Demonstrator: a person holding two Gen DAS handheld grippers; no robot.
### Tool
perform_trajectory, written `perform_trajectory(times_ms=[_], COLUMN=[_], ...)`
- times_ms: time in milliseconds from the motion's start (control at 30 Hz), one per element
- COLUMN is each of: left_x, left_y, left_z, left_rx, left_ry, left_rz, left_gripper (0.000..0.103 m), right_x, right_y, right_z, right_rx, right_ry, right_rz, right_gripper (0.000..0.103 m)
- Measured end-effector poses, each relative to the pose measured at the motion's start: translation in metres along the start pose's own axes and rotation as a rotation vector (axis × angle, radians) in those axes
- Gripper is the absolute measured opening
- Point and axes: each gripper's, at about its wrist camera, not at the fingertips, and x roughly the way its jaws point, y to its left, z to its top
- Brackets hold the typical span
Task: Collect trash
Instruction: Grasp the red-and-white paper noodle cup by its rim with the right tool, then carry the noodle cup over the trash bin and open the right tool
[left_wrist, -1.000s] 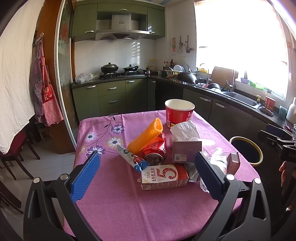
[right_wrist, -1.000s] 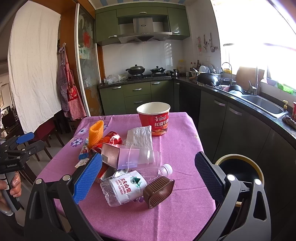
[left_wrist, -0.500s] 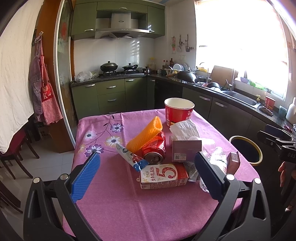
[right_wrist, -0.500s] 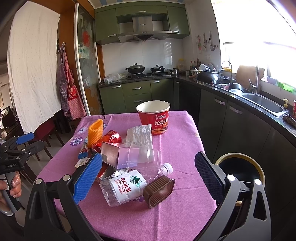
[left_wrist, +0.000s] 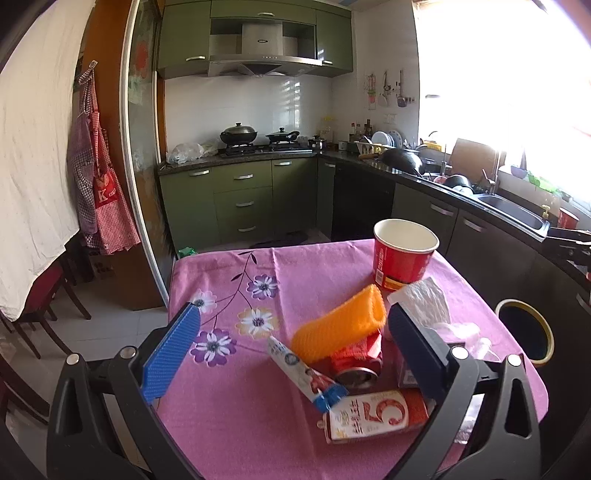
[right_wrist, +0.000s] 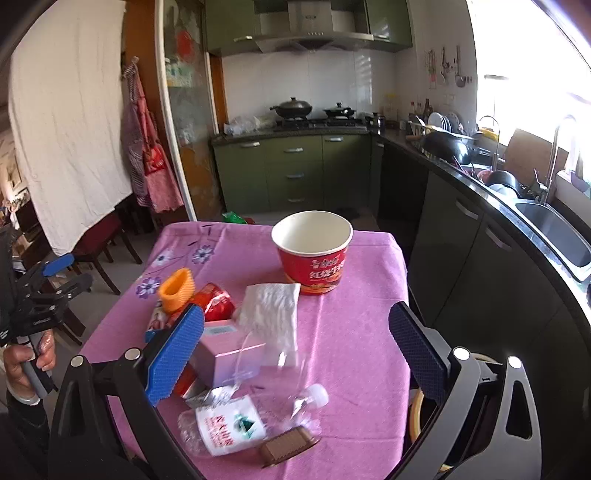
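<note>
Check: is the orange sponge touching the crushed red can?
Touching. In the left wrist view the orange sponge lies across the top of the red can, with no gap between them. The right wrist view shows them pressed together too.

Pink floral cloth (left_wrist: 236, 398), red cup (left_wrist: 400, 264).

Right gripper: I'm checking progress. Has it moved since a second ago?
Yes. The right gripper has gone forward over the table; the red paper bowl looms nearer.

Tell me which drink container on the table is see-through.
The water bottle, lying on its side nearest the right gripper. The crushed can and milk carton are opaque.
</note>
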Motion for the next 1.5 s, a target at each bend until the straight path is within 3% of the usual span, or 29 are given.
perform_trajectory(times_ms=[233,367,500,567,700,800,867,1100,1333,1500], left_x=[0.060,0.094,0.122,0.129,0.136,0.139,0.139,0.132,0.114,0.103], left_y=[-0.003,-0.004,-0.002,-0.002,0.000,0.003,0.004,0.002,-0.005,-0.013], left_z=[0.026,0.033,0.039,0.038,0.036,0.033,0.032,0.033,0.035,0.034], left_rx=[0.002,0.004,-0.014,-0.019,-0.018,-0.019,-0.019,-0.007,0.019,0.029], left_ry=[0.031,0.049,0.063,0.066,0.071,0.080,0.085,0.074,0.043,0.035], left_rz=[-0.048,-0.077,-0.095,-0.102,-0.108,-0.118,-0.122,-0.119,-0.139,-0.169], left_gripper=[0.097,0.097,0.097,0.097,0.097,0.097,0.097,0.097,0.097,0.097], right_x=[0.122,0.197,0.257,0.279,0.311,0.326,0.325,0.294,0.173,0.095], right_y=[-0.050,-0.080,-0.092,-0.091,-0.088,-0.088,-0.089,-0.107,-0.187,-0.273], right_z=[0.083,0.106,0.114,0.114,0.104,0.098,0.094,0.101,0.089,0.024], right_rx=[0.137,0.248,0.280,0.289,0.282,0.280,0.282,0.310,0.417,0.547], right_ry=[0.280,0.442,0.567,0.611,0.690,0.724,0.730,0.662,0.524,0.515], right_rz=[0.001,0.002,-0.034,-0.034,-0.061,-0.082,-0.100,-0.073,-0.108,-0.235], right_gripper=[0.098,0.076,0.055,0.043,0.036,0.017,0.006,0.005,0.005,0.005])
